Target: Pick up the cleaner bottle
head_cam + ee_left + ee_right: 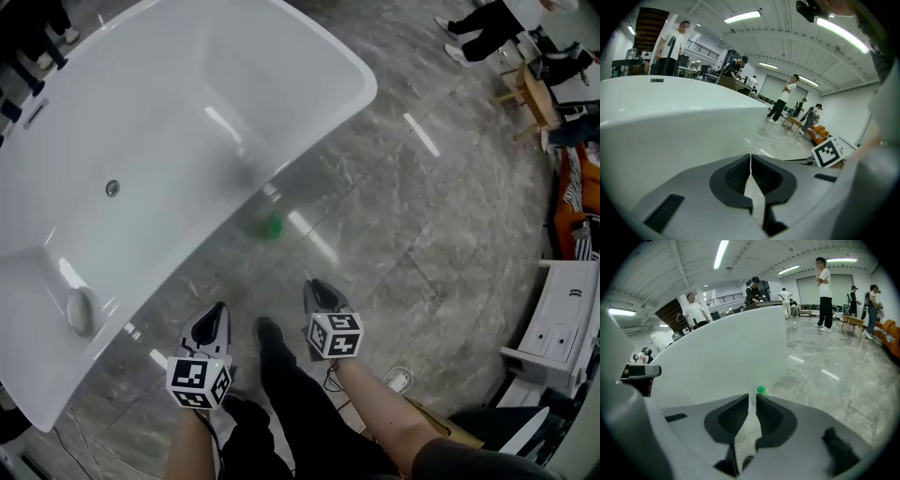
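The cleaner bottle (pixel 268 226) stands on the grey floor beside the bathtub's side, a pale blurred body with a green cap. In the right gripper view only that green cap (pixel 761 389) shows, just beyond the jaw tips. My left gripper (pixel 217 307) and right gripper (pixel 317 285) are held low in front of the person's legs, both short of the bottle and pointing toward it. The left gripper (pixel 750 157) has its jaws together with nothing between them. On the right gripper (pixel 752 397) the jaws stand shut and empty too.
A large white bathtub (pixel 309 56) fills the left, with a drain (pixel 112 187) and an oval pale object (pixel 81 311) inside. The person's dark shoe (pixel 270 330) is between the grippers. A white cabinet (pixel 561 323) and a wooden stool (pixel 531 92) stand at the right; people stand farther back.
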Demonstrator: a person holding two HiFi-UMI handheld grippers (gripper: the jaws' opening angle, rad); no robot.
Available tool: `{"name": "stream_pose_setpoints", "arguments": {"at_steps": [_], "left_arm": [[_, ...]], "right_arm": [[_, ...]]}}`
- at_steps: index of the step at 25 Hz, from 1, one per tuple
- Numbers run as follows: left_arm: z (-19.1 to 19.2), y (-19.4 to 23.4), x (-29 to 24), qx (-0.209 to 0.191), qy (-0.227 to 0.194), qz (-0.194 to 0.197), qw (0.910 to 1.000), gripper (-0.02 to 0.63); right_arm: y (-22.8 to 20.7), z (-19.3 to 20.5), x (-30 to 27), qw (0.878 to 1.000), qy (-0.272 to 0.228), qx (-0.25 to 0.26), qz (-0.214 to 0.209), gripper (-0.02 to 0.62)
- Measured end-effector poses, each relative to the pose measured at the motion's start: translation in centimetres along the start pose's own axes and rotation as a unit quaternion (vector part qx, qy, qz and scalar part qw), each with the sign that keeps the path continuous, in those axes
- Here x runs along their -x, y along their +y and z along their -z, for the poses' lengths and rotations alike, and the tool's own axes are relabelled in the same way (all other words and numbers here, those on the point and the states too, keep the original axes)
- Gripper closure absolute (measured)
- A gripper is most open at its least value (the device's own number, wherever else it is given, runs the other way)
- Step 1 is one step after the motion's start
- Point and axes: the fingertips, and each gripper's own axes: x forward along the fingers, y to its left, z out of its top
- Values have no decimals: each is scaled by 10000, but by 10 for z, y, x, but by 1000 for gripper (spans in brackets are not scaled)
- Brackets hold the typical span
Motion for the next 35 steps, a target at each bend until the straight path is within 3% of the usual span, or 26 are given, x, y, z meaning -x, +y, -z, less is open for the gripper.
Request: {"name": "stream_pose_setpoints", "arguments": {"at_steps": [2, 4, 12, 17, 22, 35], "left_arm": [[22, 12, -14, -25, 3, 2, 10000, 588], [46, 25, -25, -72, 21, -2, 10000, 588], [129, 74, -67, -240, 120, 82, 9996, 588], [154, 102, -110, -402, -71, 195, 9990, 588], [171, 120, -150, -492, -263, 303, 9980, 588], [214, 150, -212, -638, -440, 196, 9968, 588]], "right_arm": [[-2, 14, -26, 10000, -2, 37, -89, 542], [-3, 28, -52, 9998, -43, 21, -178, 447], [-19, 74, -133, 9985, -513, -185, -3, 299], [-29, 94, -192, 9976, -696, 7, 63, 288], [-40, 101, -239, 9940, -900, 541, 306, 291], [-54, 94, -345, 9846, -1592, 630, 361, 290]]}}
